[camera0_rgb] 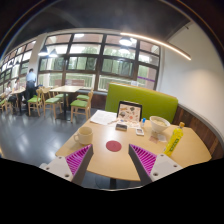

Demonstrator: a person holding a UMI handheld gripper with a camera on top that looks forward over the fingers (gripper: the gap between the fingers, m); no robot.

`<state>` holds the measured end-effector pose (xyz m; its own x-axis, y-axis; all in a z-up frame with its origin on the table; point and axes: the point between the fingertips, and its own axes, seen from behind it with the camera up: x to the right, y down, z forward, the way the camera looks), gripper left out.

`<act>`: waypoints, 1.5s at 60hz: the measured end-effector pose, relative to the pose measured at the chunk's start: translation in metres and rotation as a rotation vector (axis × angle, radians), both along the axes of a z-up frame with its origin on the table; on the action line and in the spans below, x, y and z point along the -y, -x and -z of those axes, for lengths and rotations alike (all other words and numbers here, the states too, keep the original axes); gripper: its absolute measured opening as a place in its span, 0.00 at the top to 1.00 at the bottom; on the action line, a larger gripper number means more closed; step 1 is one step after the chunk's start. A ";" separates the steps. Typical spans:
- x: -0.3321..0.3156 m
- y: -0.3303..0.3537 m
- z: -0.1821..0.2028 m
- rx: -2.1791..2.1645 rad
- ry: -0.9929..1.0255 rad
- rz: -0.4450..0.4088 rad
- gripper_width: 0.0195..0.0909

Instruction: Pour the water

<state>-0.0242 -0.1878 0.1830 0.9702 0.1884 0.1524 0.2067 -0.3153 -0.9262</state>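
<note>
Nothing poured yet: we hung back from the table point(110, 160) with the gripper point(113, 160) empty.

From the left, we saw a cup point(82, 134) near the table's far left edge, then our fingers spread wide apart with nothing between them, a red coaster point(113, 146) lying ahead in the gap. Beyond it sat papers point(103, 118) and a tablet point(129, 112). Farther right stood a clear pitcher point(158, 128), upright, its long axis vertical, mouth up; we could not tell which way its spout faced. A yellow bottle point(176, 139) stood just right of it. By our judgement everything remained: reaching, grasping, tipping into the cup.
</note>
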 end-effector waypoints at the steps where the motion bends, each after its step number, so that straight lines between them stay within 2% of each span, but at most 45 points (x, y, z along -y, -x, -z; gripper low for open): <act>1: 0.000 -0.002 0.000 0.001 0.000 0.005 0.11; 14: -0.013 -0.066 0.018 -0.010 0.035 0.115 0.12; 23: -0.042 -0.148 0.040 -0.022 0.062 0.249 0.12; 40: -0.148 -0.307 0.076 0.021 0.019 0.467 0.12; 57: -0.249 -0.361 0.110 -0.048 -0.011 0.499 0.12; 59: -0.258 -0.364 0.112 -0.045 -0.020 0.501 0.15; 63: -0.265 -0.371 0.121 -0.035 -0.006 0.524 0.64; 65: -0.270 -0.370 0.117 -0.056 -0.036 0.527 0.67; 73: -0.271 -0.366 0.114 0.001 -0.094 0.515 0.86; 78: -0.268 -0.359 0.114 0.031 -0.089 0.519 0.87; 83: -0.264 -0.335 0.100 0.090 -0.074 0.485 0.87; 90: -0.253 -0.286 0.027 0.294 -0.127 0.408 0.87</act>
<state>0.2614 0.0656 0.1556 0.8738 -0.2338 0.4265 0.3474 -0.3136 -0.8837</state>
